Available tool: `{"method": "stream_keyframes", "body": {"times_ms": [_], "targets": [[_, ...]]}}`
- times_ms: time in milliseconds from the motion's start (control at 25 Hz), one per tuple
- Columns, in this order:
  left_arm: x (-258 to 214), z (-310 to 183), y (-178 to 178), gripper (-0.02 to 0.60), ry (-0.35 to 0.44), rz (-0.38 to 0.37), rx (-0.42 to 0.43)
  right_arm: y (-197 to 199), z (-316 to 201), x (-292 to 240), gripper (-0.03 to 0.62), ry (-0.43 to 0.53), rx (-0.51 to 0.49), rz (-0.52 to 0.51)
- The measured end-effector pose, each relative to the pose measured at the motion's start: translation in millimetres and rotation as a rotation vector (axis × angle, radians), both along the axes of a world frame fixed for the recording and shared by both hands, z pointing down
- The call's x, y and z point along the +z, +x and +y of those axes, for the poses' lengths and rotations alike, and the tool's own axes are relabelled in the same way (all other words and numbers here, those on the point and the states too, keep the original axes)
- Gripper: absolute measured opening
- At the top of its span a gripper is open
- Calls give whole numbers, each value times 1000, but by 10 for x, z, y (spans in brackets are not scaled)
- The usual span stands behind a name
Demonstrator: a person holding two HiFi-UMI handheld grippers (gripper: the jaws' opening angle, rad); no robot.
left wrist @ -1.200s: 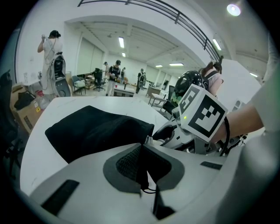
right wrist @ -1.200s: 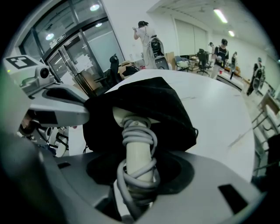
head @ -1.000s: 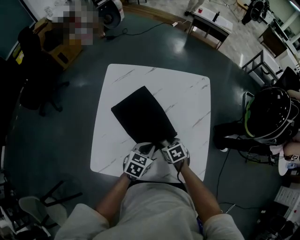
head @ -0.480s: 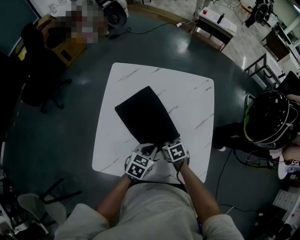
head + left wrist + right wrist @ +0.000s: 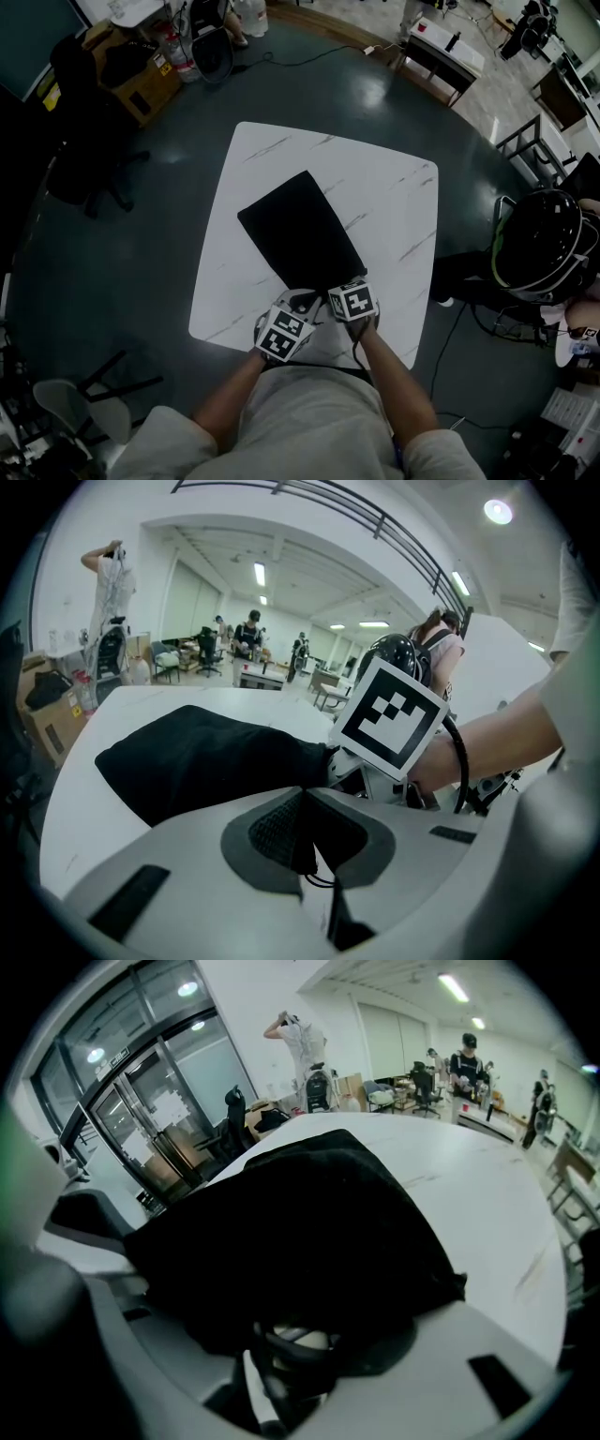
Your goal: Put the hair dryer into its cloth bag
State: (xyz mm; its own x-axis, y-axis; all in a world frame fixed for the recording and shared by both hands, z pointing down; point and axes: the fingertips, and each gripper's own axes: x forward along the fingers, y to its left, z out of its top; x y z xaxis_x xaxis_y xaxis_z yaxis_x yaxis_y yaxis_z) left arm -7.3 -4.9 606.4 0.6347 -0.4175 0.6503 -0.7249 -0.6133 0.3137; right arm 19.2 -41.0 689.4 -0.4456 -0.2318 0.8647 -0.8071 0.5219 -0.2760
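My left gripper has its jaws pressed together on a thin black cord that trails out below the pads. My right gripper is clamped on the bag at its mouth, black cloth heaped over the jaw tips and a loop of cord showing in the gap. Both tools sit side by side at the near end of the bag, almost touching.

I see no hair dryer anywhere. The bag bulges high in both gripper views, so I judge that it is already inside and I am at the closing step. The next move, as I read it, is to hold the mouth with the right and draw the cord out to the left until the opening gathers. That calls for a firm pinch, since the cord is thin and could slip.

The near edge of the table lies just under my tools, with my body right behind it, so I have little room to pull toward myself. Sideways there is bare top on both sides. The bag runs away from me on a slant and ends near the table's middle, with clear top beyond it. Off the table, a chair stands to the left and a person in a helmet to the right, both well apart from the work.
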Motion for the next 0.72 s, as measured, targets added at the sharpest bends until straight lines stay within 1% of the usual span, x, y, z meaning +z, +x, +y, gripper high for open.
{"method": "stream_keyframes", "body": {"times_ms": [200, 480, 720], "targets": [[4, 42, -39, 16, 0, 6, 7, -50, -13, 15, 232, 11, 26, -1], [-54, 4, -87, 16, 19, 27, 22, -172, -106, -42, 232, 90, 40, -39], [-106, 15, -162, 17, 18, 35, 37, -251, -136, -56, 232, 98, 51, -41]]}}
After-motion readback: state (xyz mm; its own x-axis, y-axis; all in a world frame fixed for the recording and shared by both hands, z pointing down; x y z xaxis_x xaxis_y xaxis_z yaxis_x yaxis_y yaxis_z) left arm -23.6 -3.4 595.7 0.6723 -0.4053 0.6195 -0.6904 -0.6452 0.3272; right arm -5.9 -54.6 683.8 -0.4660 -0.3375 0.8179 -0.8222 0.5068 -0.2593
